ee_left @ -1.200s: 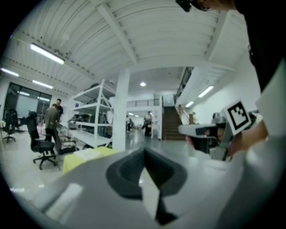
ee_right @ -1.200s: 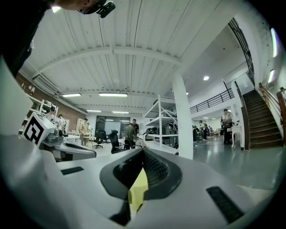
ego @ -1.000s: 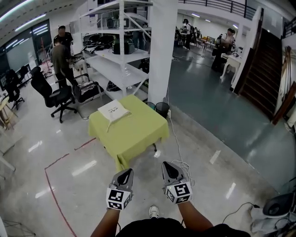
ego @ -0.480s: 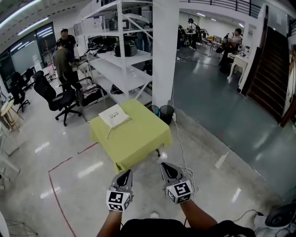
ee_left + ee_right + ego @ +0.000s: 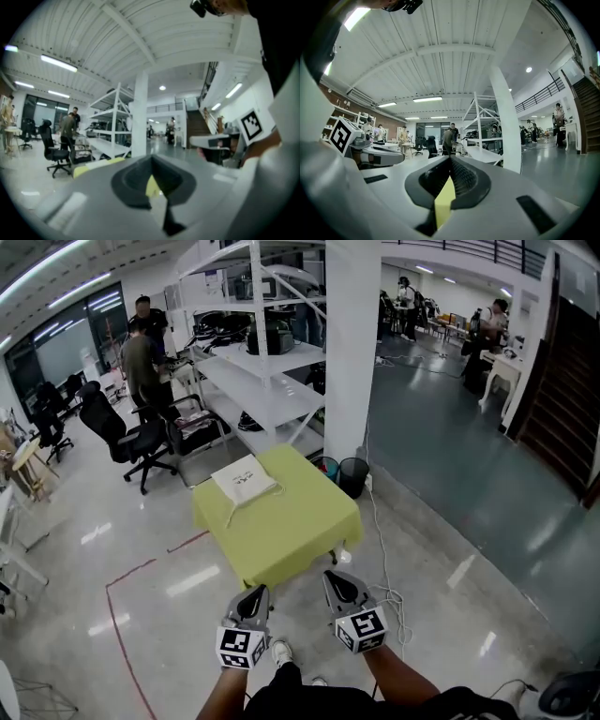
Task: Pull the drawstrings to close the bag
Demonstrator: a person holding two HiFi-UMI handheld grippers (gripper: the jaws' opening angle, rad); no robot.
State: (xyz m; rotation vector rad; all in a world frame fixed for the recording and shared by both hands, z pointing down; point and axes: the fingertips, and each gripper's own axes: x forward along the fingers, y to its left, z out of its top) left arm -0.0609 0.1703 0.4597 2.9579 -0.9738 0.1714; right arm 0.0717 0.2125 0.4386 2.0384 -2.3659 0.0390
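A white drawstring bag (image 5: pixel 246 480) lies flat at the far left corner of a table under a yellow-green cloth (image 5: pixel 281 521), with one cord trailing toward its near left. My left gripper (image 5: pixel 253 596) and right gripper (image 5: pixel 339 583) hang side by side short of the table's near edge, both shut and empty. In the left gripper view the left gripper (image 5: pixel 152 165) points level, and a strip of the yellow-green cloth (image 5: pixel 96 165) shows beyond its jaws. The right gripper (image 5: pixel 450 165) points level too, toward the white shelves.
A white pillar (image 5: pixel 352 343) and white shelving (image 5: pixel 258 381) stand behind the table. Two black bins (image 5: pixel 353 475) sit by the pillar. A white cable (image 5: pixel 384 559) runs over the floor at the right. Two people (image 5: pixel 142 357) and office chairs (image 5: pixel 122 432) are at the left.
The table has come closer and lower in the head view as I walk toward it. Both grippers stay shut and side by side.
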